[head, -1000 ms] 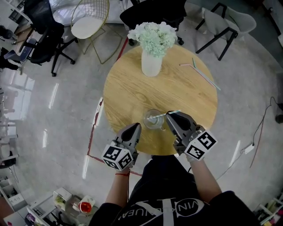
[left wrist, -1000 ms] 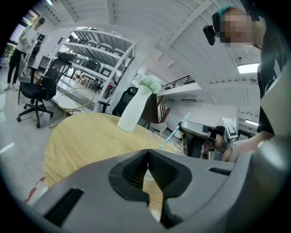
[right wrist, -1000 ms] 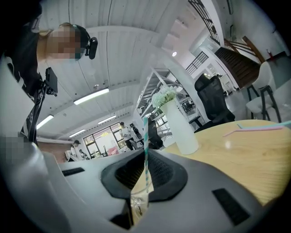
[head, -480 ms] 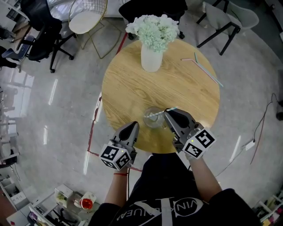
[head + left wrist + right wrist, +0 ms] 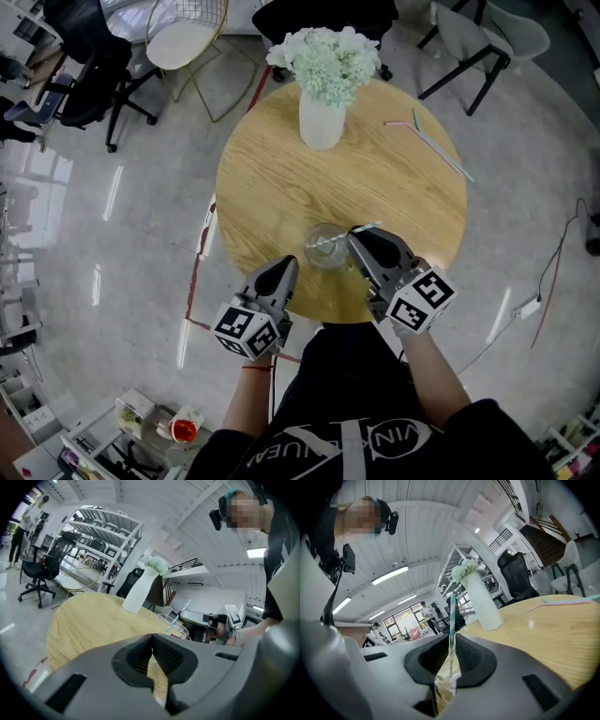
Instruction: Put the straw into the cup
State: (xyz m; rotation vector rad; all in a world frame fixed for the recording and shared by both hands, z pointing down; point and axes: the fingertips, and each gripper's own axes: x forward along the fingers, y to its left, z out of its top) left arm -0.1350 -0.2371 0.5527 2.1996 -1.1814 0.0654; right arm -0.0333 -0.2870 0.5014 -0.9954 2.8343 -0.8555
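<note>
R tool point(image 5: 354, 236) w/ straw point(image 5: 371, 226), lower end in cup point(image 5: 314, 261)

Straws: three. Striped straw point(image 5: 369, 226), pink straw point(image 5: 397, 124), teal straw point(image 5: 441, 149).
Cup point(image 5: 325, 251): one.
Vase point(image 5: 321, 127): one, with one bunch of white flowers point(image 5: 326, 56).
Tabletop point(image 5: 272, 178): one.
Tongs: two. Left tongs point(image 5: 286, 265), right tongs point(image 5: 355, 236).
Chairs: four in head view. Black office chair point(image 5: 86, 66), wire chair point(image 5: 183, 45), black chair point(image 5: 323, 14), grey chair point(image 5: 492, 42).

Right gripper view: cup point(image 5: 443, 692) mostly hidden behind the jaws. Head view: lower end of straw point(image 5: 334, 242) too small to tell.
</note>
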